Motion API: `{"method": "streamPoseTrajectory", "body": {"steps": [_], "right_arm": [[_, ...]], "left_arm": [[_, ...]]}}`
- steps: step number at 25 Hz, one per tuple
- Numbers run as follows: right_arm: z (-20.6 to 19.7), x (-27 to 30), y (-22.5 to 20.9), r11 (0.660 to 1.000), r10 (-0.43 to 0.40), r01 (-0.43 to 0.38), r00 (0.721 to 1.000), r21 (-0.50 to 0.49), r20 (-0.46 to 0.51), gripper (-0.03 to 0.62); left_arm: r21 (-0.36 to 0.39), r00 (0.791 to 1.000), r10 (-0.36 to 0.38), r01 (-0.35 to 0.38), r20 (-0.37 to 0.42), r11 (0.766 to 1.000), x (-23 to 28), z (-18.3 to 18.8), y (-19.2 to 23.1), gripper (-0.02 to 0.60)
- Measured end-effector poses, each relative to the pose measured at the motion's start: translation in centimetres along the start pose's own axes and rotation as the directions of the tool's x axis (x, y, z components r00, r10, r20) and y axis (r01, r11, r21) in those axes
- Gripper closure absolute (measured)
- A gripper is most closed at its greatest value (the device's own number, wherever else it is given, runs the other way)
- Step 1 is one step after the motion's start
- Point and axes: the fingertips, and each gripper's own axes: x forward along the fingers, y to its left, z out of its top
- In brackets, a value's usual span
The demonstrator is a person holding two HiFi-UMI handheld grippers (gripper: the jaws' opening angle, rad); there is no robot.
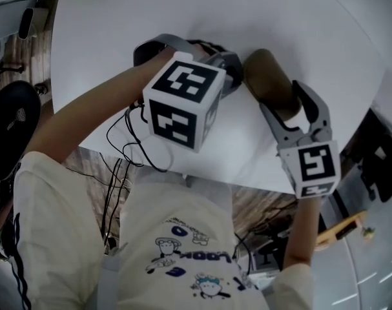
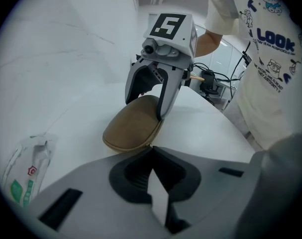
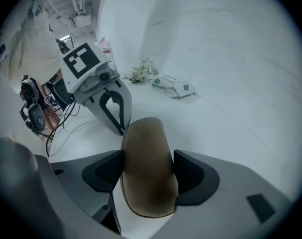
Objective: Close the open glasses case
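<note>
1. The glasses case (image 2: 133,126), tan and closed with its lid down on the base, lies on the white worktop (image 1: 299,24) towards the edge nearest the person.
2. The right tongs (image 3: 148,169) grip the glasses case, one dark pad pressed on each long side.
3. The left tongs (image 2: 151,149) are closed with nothing in them, their tips just beside one end of the case.
4. A wipes packet (image 3: 173,86) lies towards the far edge; its green and red label is too small to read.
5. The person's shirt (image 2: 270,49) reads "LOOK".
</note>
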Motion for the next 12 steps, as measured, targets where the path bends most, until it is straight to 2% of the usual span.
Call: {"method": "streamPoseTrajectory", "body": {"steps": [4,9,12], "right_arm": [[0.0,-0.1,0.4,0.998,-0.030,0.030,1.000,0.061,0.000,0.290],[-0.8,-0.5,0.3,0.989,-0.080,0.078,0.997,0.128,0.009,0.289],[-1.2,-0.6,-0.1,0.969,-0.115,0.109,0.993,0.221,0.013,0.289]], "left_arm": [[-0.096,0.998,0.046,-0.041,0.052,0.995,0.8,1.3,-1.5,0.581],[-0.208,0.993,0.083,-0.064,0.084,0.976,1.9,2.6,-3.0,0.580],[-0.263,0.988,0.110,-0.079,0.108,0.961,2.5,3.4,-3.7,0.580]]}}
